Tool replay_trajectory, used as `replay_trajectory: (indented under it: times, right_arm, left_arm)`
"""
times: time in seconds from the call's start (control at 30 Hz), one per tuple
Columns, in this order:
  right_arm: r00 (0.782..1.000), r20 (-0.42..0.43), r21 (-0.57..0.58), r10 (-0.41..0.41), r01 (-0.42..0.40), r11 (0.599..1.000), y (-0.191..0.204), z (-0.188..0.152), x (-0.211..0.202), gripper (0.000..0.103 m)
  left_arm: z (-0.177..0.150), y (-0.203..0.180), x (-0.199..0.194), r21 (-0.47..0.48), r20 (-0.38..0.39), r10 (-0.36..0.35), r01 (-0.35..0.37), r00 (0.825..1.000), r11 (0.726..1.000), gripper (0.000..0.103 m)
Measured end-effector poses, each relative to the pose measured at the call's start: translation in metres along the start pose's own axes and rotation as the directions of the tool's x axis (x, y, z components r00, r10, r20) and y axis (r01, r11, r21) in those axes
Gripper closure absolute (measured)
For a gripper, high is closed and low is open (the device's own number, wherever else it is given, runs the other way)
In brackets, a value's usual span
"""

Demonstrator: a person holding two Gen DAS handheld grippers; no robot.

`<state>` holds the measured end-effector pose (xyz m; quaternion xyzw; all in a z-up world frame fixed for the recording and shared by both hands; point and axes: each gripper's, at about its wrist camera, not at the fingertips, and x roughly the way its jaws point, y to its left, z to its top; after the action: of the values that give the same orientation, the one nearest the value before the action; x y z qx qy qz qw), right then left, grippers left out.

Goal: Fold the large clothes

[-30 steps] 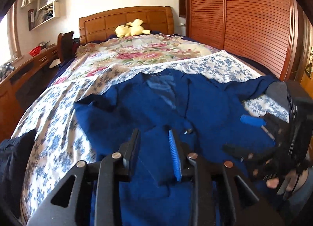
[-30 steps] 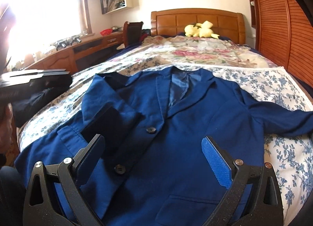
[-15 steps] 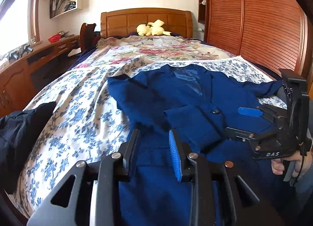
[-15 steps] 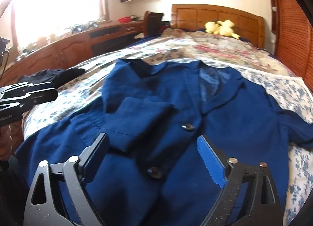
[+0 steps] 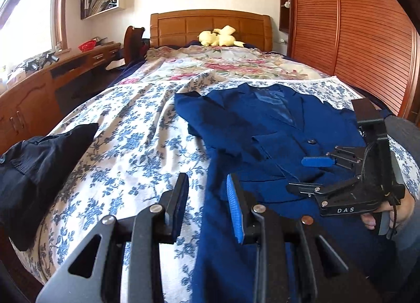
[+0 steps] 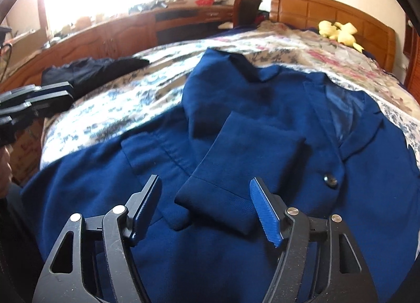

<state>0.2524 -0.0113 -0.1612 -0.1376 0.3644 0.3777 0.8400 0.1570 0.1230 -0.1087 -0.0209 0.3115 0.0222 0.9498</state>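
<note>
blue-padded right gripper [image 6: 206, 207]: jaws closing, nothing pinched; a second ago they stood wider. folded sleeve [image 6: 244, 171] now lies at 12 o'clock between them. left gripper [image 5: 207, 203] part open (empty). jacket [image 5: 265, 129] flat on bed [image 5: 126, 140], left sleeve folded in.

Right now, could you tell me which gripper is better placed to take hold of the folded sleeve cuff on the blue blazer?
Right. The right gripper straddles the sleeve cuff, jaws closing without touching it yet. The left gripper hangs over the blue blazer's side edge, away from the cuff.
</note>
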Motion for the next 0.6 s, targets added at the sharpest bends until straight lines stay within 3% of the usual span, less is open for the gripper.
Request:
replay_trajectory:
  times: [0.1, 0.17, 0.27, 0.37, 0.6]
  right_arm:
    - [1.0, -0.021, 0.014, -0.004, 0.004, 1.0, -0.003, -0.002, 0.006, 0.046]
    - [1.0, -0.031, 0.026, 0.004, -0.003, 1.0, -0.005, -0.003, 0.008, 0.067]
    - [1.0, -0.027, 0.037, -0.001, 0.002, 0.999, -0.009, -0.003, 0.006, 0.09]
    - [1.0, 0.02, 0.045, -0.006, 0.005, 0.999, -0.014, -0.002, -0.007, 0.096]
    - [0.981, 0.185, 0.112, -0.06, 0.039, 0.993, -0.045, 0.003, -0.065, 0.098]
  left_arm:
    - [-0.001, 0.003, -0.001, -0.009, 0.0, 0.005, -0.005, 1.0, 1.0, 0.075]
    - [0.0, 0.003, -0.001, -0.011, 0.001, 0.005, -0.005, 1.0, 1.0, 0.075]
    - [0.0, -0.001, -0.001, -0.003, 0.002, 0.005, -0.005, 1.0, 1.0, 0.075]
    - [0.001, -0.006, -0.002, 0.002, 0.005, -0.004, 0.004, 1.0, 1.0, 0.075]
    - [0.008, -0.023, 0.001, 0.009, 0.015, -0.035, 0.035, 0.999, 0.999, 0.075]
